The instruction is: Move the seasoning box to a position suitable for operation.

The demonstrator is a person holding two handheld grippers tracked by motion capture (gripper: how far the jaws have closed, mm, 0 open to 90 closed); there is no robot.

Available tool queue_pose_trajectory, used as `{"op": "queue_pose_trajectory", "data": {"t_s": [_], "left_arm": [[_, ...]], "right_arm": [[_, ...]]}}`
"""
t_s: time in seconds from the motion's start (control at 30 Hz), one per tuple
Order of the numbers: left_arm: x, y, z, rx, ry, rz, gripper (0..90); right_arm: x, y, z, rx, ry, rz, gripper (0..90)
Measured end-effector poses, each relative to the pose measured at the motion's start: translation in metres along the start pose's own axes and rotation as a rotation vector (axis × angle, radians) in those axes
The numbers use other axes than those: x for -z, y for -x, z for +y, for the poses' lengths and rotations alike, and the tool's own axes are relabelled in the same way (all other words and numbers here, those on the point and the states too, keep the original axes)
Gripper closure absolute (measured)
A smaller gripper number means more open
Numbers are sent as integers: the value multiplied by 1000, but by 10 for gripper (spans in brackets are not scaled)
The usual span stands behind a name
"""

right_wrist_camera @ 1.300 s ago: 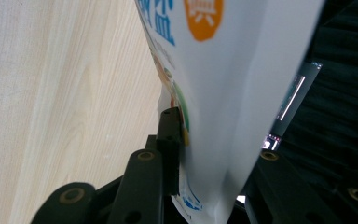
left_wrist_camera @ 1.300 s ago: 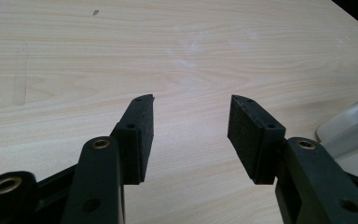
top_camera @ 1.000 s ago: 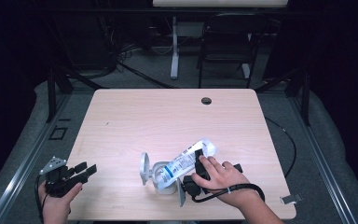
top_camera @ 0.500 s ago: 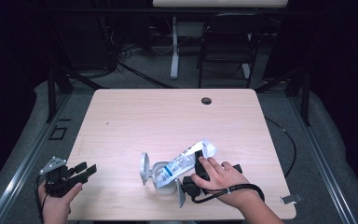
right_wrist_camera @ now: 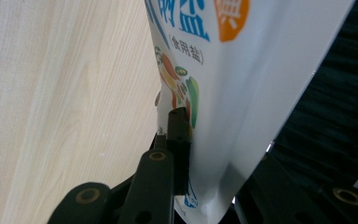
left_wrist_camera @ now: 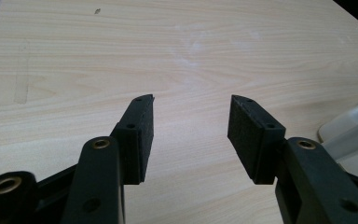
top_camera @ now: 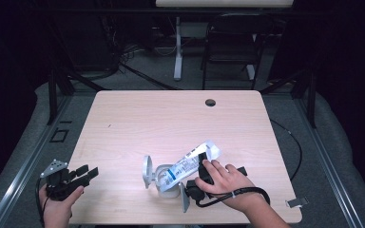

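Note:
A white salt pouch (top_camera: 186, 165) with blue print lies tilted on the wooden table (top_camera: 171, 118), its lower end inside a clear container (top_camera: 165, 183) whose round lid (top_camera: 147, 172) stands flipped open. My right gripper (top_camera: 203, 164) is shut on the pouch's upper part. In the right gripper view the pouch (right_wrist_camera: 242, 70) fills the gap between the jaws of my right gripper (right_wrist_camera: 214, 154); they have just been closing on it. My left gripper (top_camera: 86, 172) is at the table's left front edge. Its pads (left_wrist_camera: 140, 130) are apart, nothing between them.
A cable hole (top_camera: 210, 102) sits at the table's far edge. A dark chair (top_camera: 230, 42) and a white table leg (top_camera: 177, 52) stand beyond it. The container's edge (left_wrist_camera: 354, 130) shows at the right of the left gripper view. A metal clip (top_camera: 297, 202) lies right of the table.

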State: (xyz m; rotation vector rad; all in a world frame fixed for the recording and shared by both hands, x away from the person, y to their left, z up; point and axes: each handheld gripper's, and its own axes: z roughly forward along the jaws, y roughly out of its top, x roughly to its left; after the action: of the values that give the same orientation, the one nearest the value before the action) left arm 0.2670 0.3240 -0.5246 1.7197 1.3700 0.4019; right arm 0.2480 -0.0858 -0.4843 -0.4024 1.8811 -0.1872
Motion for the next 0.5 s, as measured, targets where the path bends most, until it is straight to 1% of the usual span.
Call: {"op": "queue_pose_trajectory", "data": {"t_s": [0.33, 0.4, 0.5], "left_arm": [[0, 0, 0, 1, 1, 0, 509], [-1, 1, 0, 3, 10, 2, 509], [-1, 1, 0, 3, 10, 2, 509]], "right_arm": [[1, 0, 0, 9, -1, -5, 804], [1, -1, 0, 10, 0, -3, 804], [2, -1, 0, 12, 1, -5, 804]]}}
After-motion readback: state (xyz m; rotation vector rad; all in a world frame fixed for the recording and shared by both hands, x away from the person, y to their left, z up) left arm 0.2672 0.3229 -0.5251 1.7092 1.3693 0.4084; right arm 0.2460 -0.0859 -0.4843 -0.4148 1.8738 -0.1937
